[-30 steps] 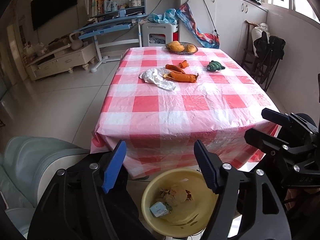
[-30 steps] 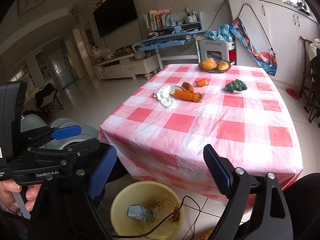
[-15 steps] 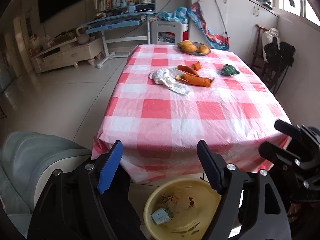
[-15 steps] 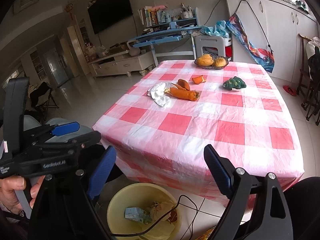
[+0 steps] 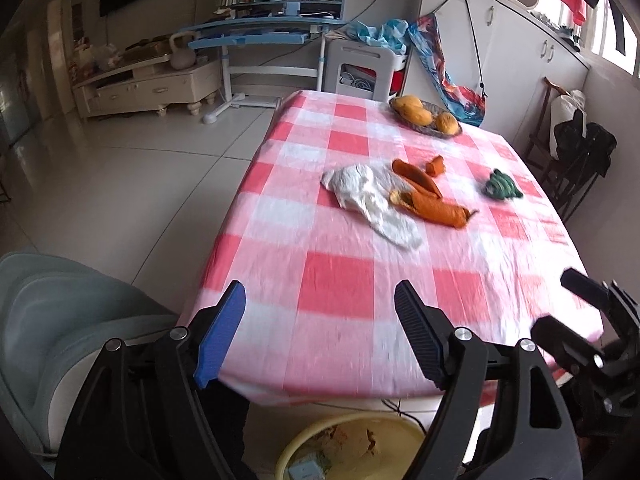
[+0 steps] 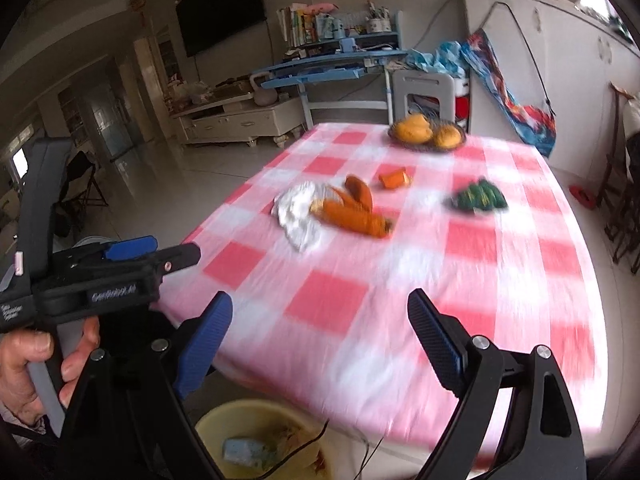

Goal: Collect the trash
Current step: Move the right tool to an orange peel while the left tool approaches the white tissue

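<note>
A crumpled white tissue [image 5: 370, 200] lies mid-table beside orange peel pieces [image 5: 430, 206]; they also show in the right wrist view, tissue [image 6: 298, 212] and peels [image 6: 354, 216]. A small orange piece [image 5: 435, 166] and a green crumpled wrapper [image 5: 500, 186] lie further back. A yellow trash bin [image 5: 352, 446] with scraps stands on the floor below the near table edge, also in the right wrist view [image 6: 260, 440]. My left gripper [image 5: 320, 332] is open and empty over the near edge. My right gripper [image 6: 320, 344] is open and empty there too.
The table wears a red-and-white checked cloth [image 5: 340, 288]. A basket of yellow fruit [image 5: 426, 118] sits at the far end. A grey-green seat [image 5: 60, 320] is at the left. Dark chairs [image 5: 580, 156] stand to the right. A cable [image 6: 304, 446] hangs into the bin.
Both grippers have risen and moved forward toward the table; the bin has slid lower in both views and the tabletop items look nearer. Both stay open.
</note>
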Motion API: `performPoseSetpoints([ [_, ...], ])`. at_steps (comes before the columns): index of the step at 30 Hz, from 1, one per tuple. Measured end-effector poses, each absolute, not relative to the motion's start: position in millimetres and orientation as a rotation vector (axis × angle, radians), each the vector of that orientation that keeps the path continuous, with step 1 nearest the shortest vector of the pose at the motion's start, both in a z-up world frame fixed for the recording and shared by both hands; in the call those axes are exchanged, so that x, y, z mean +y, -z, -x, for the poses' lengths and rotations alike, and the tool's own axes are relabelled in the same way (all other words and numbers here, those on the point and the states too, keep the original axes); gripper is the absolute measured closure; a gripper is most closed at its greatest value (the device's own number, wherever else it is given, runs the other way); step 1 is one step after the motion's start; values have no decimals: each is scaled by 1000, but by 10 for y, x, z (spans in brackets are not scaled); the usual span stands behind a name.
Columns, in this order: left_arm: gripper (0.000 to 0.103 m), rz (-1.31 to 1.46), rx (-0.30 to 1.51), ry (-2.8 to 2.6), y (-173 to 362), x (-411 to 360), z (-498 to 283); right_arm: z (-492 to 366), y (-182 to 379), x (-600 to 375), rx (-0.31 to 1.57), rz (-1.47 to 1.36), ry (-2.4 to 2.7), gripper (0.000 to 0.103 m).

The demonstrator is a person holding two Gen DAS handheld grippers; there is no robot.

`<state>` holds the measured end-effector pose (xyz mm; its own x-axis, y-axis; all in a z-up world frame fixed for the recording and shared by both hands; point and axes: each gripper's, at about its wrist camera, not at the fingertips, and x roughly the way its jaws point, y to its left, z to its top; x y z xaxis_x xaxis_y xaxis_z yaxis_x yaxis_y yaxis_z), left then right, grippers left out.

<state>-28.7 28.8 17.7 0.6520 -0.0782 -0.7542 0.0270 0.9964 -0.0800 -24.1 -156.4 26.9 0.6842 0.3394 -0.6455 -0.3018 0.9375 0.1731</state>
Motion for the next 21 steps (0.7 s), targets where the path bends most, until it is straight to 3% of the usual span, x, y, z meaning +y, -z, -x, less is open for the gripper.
performPoseSetpoints([
  [5, 29, 73, 851, 47, -188, 301, 23, -236, -252, -1444, 732, 22, -384, 19],
  [21, 29, 55, 878, 47, 10, 207, -533, -940, 174, -1320, 878, 176, -443, 42],
])
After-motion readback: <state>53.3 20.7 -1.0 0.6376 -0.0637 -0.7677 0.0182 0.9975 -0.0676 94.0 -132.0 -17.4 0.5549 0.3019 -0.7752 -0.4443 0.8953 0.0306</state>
